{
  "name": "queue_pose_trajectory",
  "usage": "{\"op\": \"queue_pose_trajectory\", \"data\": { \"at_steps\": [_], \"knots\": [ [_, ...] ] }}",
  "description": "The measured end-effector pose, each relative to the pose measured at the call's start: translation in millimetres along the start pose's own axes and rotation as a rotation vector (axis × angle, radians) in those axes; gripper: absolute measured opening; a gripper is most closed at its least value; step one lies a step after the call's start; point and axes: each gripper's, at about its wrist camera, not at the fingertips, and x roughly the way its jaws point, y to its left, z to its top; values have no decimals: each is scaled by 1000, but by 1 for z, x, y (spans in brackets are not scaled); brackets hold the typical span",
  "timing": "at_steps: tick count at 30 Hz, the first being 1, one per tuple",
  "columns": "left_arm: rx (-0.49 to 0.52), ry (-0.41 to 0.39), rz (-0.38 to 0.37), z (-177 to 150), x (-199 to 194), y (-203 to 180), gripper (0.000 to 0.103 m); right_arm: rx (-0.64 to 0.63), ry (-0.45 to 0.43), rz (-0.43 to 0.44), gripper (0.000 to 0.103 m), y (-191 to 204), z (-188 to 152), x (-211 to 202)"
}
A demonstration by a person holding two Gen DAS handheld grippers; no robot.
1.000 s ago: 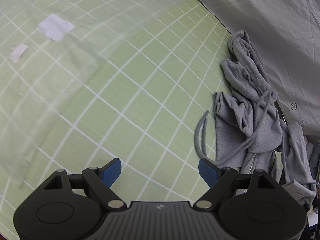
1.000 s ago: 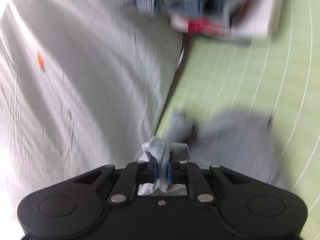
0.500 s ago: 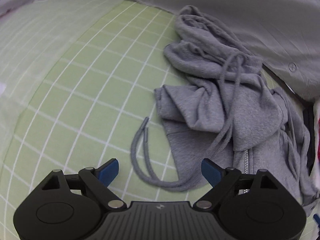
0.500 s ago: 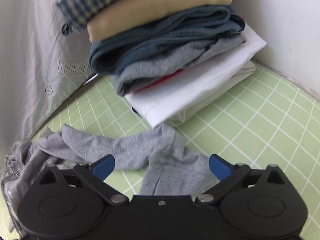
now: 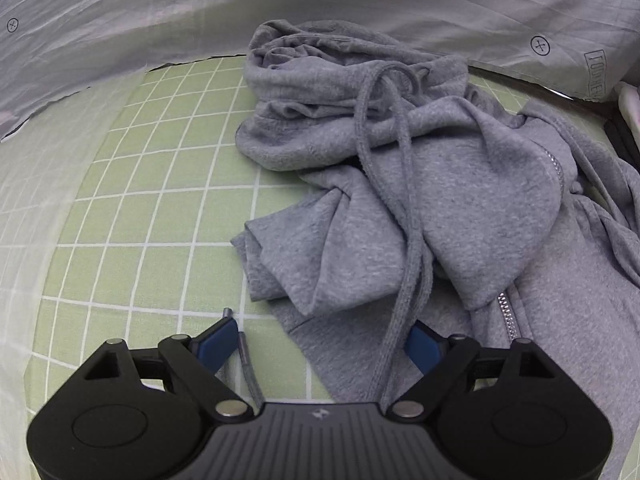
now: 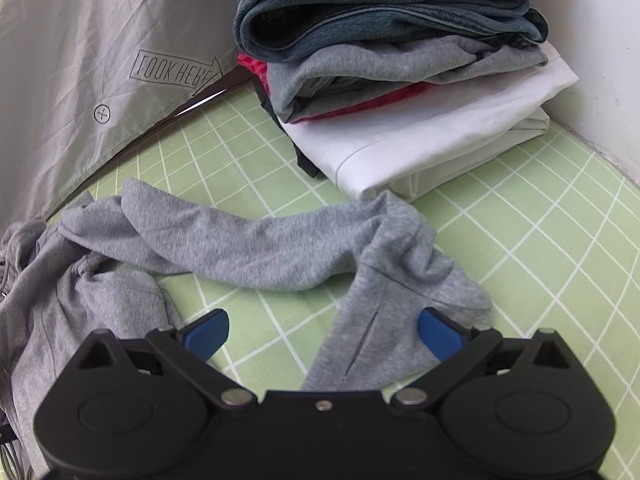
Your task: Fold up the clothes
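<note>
1 crumpled grey hoodie, 1 stack of folded clothes, 2 tools: left tool, right tool.

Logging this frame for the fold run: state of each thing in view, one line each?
Left gripper: open, empty, low over the hoodie's edge.
Right gripper: open, empty, sleeve between its fingers.
Hoodie: crumpled, unfolded, partly unzipped.
Drawstring: loose, trailing across the hoodie onto the mat.
Sleeve: stretched out on the mat, bent near the cuff.
Stack: folded, piled.
Mat: flat.
</note>
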Motion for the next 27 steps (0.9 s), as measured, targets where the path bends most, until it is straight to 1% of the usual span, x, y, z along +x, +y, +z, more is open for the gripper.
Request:
{"op": "queue_pose_trajectory", "data": {
  "at_steps": [3, 4, 5, 6, 8, 10, 13, 16, 22, 27],
  "knots": [
    [38, -33, -26, 2, 0, -5, 63, -27, 9, -18, 103, 6, 1, 2],
    [49, -43, -32, 2, -1, -7, 51, -35, 11, -25, 103, 9, 0, 2],
    [49, -46, -47, 1, -2, -8, 33, -41, 14, -30, 103, 11, 0, 3],
    [47, -48, -63, 1, -3, -9, 24, -46, 16, -32, 103, 13, 0, 2],
    [57, -39, -82, 0, -6, -7, 16, -53, 18, -33, 102, 17, -1, 1],
    [58, -36, -85, -1, -11, 1, 14, -57, 14, -26, 102, 21, -4, -5],
    [28, -57, -28, -4, -27, 29, 14, -72, 3, -16, 102, 28, -10, -15],
    [-49, -79, 42, -7, -42, 73, 14, -85, 0, -13, 102, 36, -19, -26],
    [-175, -125, 202, -14, -71, 180, 14, -103, -5, -4, 102, 58, -45, -45],
    [-233, -183, 274, -11, -94, 250, 14, -113, -13, 25, 102, 81, -69, -60]
  ]
}}
